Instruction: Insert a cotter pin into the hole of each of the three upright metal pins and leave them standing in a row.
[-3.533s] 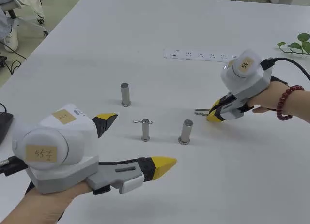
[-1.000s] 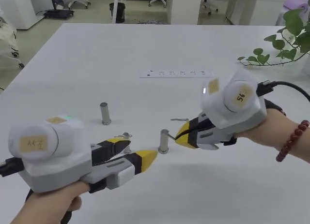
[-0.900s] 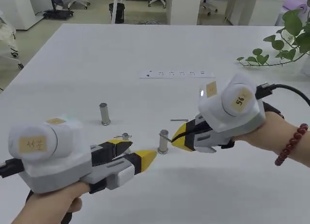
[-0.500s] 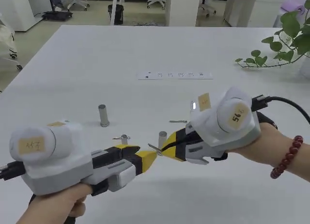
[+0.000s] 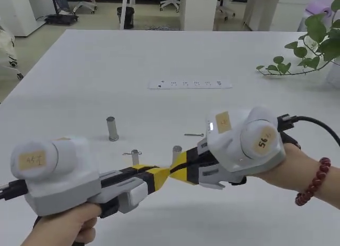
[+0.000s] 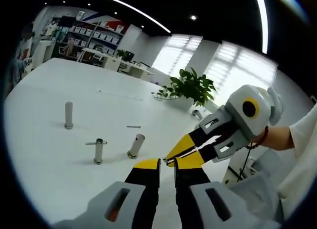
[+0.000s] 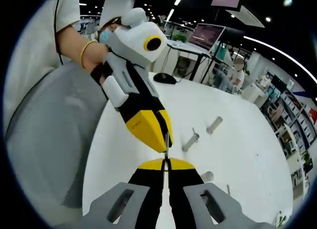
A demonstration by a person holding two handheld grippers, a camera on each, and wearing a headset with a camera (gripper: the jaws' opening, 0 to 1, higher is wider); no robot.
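One of three is done: the middle metal pin (image 5: 135,157) carries its cotter, while the left metal pin (image 5: 111,129) and right metal pin (image 5: 177,152) stand bare on the table (image 5: 159,54). Apart a second ago, the left hand-held gripper (image 5: 162,172) and right hand-held gripper (image 5: 176,164) now meet above it, both seemingly clamped on one cotter pin (image 7: 167,149).

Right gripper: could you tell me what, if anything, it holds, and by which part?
A cotter pin, pinched by one end in the right gripper; which end is unclear.
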